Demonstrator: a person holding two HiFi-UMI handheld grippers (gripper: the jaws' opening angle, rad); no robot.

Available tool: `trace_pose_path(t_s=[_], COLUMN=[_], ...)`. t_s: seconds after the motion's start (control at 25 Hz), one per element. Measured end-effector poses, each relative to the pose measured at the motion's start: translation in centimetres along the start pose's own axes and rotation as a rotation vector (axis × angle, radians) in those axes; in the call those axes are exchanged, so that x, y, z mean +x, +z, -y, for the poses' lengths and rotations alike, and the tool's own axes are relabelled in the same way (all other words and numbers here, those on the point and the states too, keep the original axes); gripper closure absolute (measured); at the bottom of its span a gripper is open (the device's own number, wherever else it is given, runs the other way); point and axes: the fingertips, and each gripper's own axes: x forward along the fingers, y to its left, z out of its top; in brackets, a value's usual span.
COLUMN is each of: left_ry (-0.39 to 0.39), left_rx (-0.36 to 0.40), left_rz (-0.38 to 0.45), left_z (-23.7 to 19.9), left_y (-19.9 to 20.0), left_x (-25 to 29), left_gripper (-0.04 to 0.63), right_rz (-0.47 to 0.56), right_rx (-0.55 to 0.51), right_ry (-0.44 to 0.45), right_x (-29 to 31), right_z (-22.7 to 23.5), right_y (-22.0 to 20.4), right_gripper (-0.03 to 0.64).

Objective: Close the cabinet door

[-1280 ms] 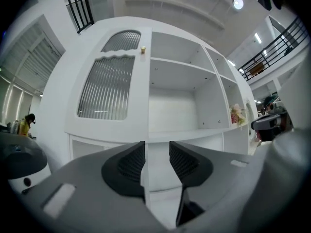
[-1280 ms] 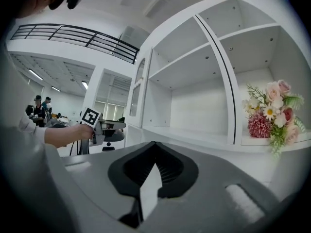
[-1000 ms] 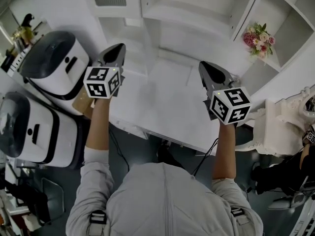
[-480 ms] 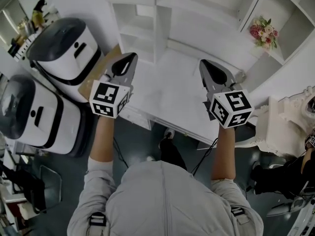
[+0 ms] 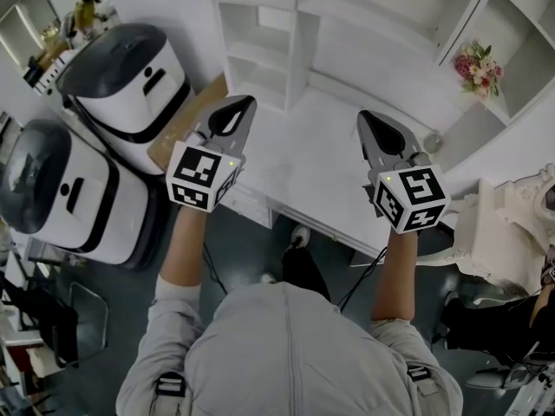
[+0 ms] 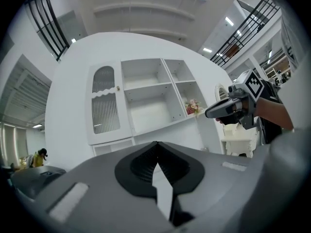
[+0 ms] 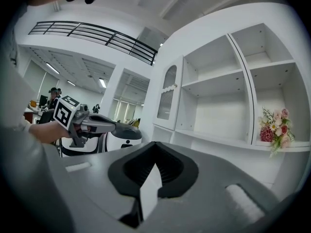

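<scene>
The white cabinet [image 5: 286,33] stands ahead of me, with open shelves [image 6: 150,101] beside a left door [image 6: 104,101]. That door has an arched ribbed pane and a small knob [image 6: 118,88], and it lies flush with the cabinet front. The same door [image 7: 167,98] shows in the right gripper view. My left gripper [image 5: 243,104] [image 6: 156,144] is shut and holds nothing, level in front of the cabinet's left column. My right gripper [image 5: 368,118] [image 7: 154,144] is likewise shut and holds nothing, over the white counter [image 5: 303,163]. Neither gripper touches the cabinet.
Two white rounded machines [image 5: 121,76] [image 5: 52,189] stand at the left, next to a brown board [image 5: 186,120]. A pot of pink flowers [image 5: 479,63] sits on a right-hand shelf. An ornate white chair [image 5: 512,224] is at the right. Cables hang below the counter.
Both grippers have drawn back from the cabinet toward me, the left one more. The view has shifted, so the cabinet front now shows sharper and farther off.
</scene>
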Motion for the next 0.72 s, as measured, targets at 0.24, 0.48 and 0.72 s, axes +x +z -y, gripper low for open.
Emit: trace_pose_path(t_s=[0.24,0.48,0.72], left_ry=[-0.010,-0.011,-0.013], left_rx=[0.003,-0.002,-0.001], left_rz=[-0.019,-0.027,-0.028], left_z=[-0.2,-0.6,-0.9], left_y=[-0.6,-1.1,-1.2], left_x=[0.4,0.5,1.1], left_gripper=[0.578,0.578,0.578], right_rz=[-0.010,-0.013,-0.014], right_rx=[0.013,0.013,0.011], right_ry=[-0.007,-0.008,-0.006], right_x=[0.7,1.2,1.8], right_z=[0.4,0.5,1.1], right_y=[-0.3,-0.4,-0.5], right_gripper=[0.615,0.615,0.616])
